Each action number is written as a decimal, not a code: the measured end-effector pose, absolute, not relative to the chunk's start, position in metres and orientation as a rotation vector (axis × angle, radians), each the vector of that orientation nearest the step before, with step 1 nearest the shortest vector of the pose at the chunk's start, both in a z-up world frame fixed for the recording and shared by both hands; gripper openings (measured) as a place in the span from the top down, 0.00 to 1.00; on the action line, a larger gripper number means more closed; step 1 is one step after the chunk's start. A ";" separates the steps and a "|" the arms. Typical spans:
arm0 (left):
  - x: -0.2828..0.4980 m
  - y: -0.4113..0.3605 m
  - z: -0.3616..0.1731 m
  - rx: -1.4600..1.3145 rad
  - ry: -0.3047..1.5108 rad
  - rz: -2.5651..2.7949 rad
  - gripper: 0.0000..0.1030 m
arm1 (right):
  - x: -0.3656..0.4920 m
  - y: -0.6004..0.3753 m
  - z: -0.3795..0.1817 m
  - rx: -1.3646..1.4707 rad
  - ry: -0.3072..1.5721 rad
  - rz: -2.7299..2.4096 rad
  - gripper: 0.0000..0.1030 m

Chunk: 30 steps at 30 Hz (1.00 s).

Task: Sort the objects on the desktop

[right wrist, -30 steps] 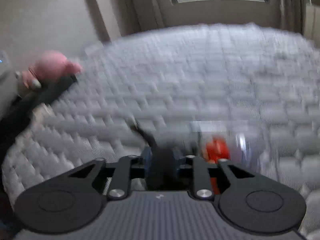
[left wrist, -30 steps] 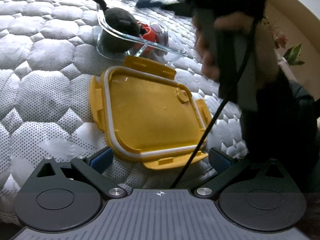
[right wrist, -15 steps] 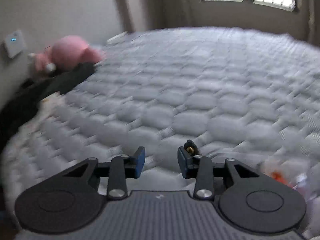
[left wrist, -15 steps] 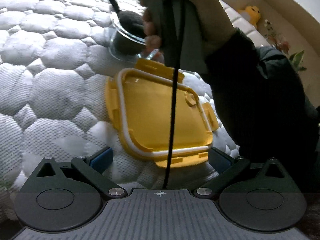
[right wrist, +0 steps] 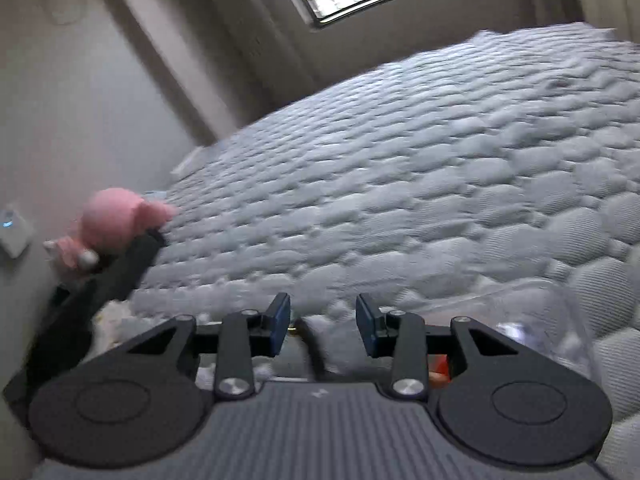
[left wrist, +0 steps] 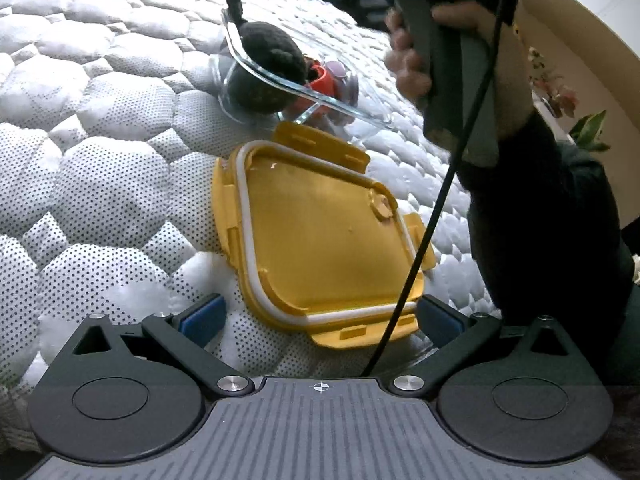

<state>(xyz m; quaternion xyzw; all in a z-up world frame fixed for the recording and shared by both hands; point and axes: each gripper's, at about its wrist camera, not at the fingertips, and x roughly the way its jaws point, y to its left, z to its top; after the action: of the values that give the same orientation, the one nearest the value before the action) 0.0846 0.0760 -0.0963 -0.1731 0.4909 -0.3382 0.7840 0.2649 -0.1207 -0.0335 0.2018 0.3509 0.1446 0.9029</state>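
My left claw is spread wide, nothing in it, blue pads either side of the near edge of the yellow lid, a flat, rounded square of plastic with a white seal, lying on the quilted mattress. Just beyond the lid: the clear glass box, with a dark fuzzy toy and something orange-red inside. My right claw hangs above that box, parted, gripping nothing

Yellow lid (white-rimmed), white quilted mattress
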 end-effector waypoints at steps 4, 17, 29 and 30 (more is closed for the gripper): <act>0.084 0.075 -0.097 -0.368 1.059 -0.727 0.00 | 0.275 -0.080 -0.036 0.183 0.755 0.308 0.64; 0.086 0.077 -0.098 -0.378 1.057 -0.733 0.00 | 0.295 -0.084 -0.063 0.106 0.938 0.190 0.89; 0.083 0.081 -0.098 -0.388 1.053 -0.736 0.00 | 0.317 -0.097 -0.066 0.178 1.070 0.151 0.60; 0.083 0.081 -0.099 -0.391 1.053 -0.737 0.00 | 0.313 -0.101 -0.059 0.189 1.048 0.150 0.59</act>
<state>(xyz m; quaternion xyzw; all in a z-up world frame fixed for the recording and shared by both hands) 0.0834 0.0808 -0.0986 -0.1810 0.4880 -0.3412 0.7827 0.3135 -0.1008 -0.0594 0.0899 0.4991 0.0716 0.8589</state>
